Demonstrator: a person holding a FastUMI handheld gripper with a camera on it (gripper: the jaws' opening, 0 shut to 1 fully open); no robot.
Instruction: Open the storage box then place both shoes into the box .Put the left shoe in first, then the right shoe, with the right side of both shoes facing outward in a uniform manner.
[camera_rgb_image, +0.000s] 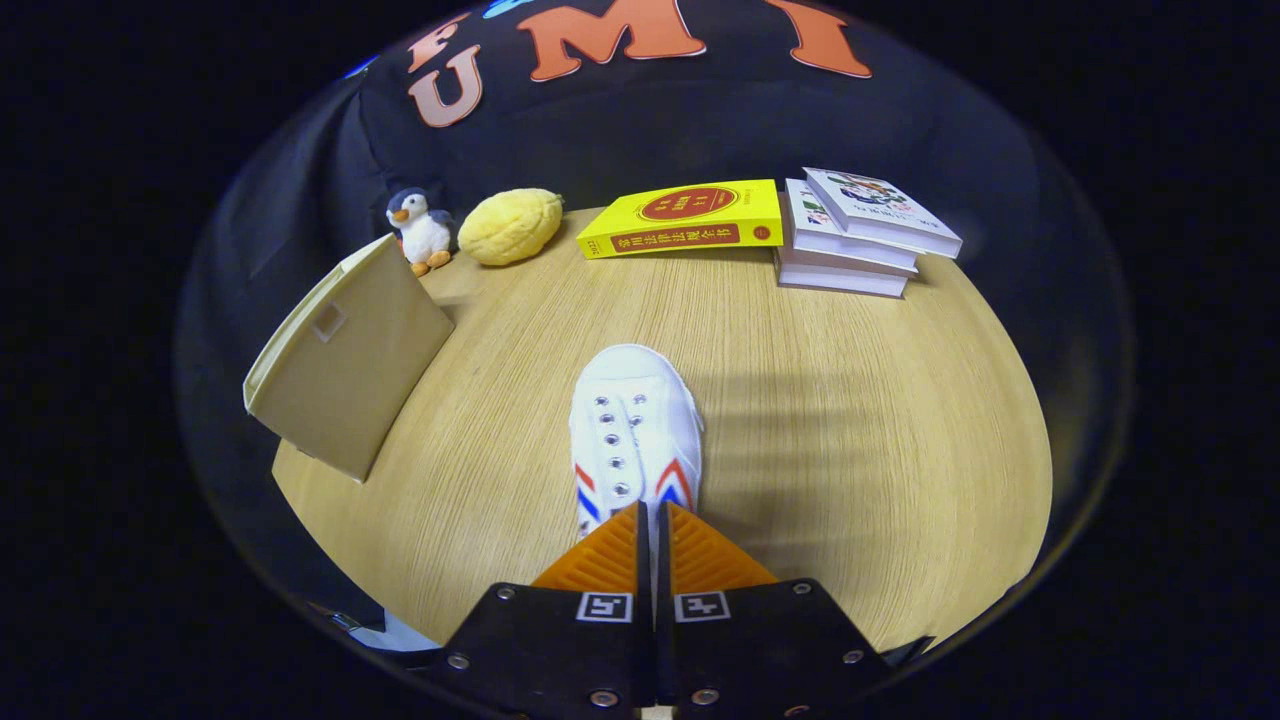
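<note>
Claw (651, 520) drawn almost closed, fingers (600, 565) side by side with only a thin slit between, pinching the rear edge of one white canvas lace-up shoe with red and blue side stripes (632, 430). Toe of that shoe pointing toward twelve o'clock, straight ahead of the fingers, sole resting on or just above the light wood-grain worktop (850, 450); cannot tell which. One beige plastic storage box with a small square recess in its flap (345, 355) at ten o'clock, tilted, apparently shut, well apart from the shoe.

Along the far edge: one small black-and-white plush penguin with orange beak and feet (421, 230) at eleven o'clock, one lumpy yellow plush fruit (511, 226) just beside it, one yellow hardback book with a red round emblem and red spine band (685, 218) at twelve, lettering too small to read. At one o'clock, a stack of three white books (850, 240), top one skewed, cover print illegible.

Black cloth wall (700, 130) behind the worktop.
</note>
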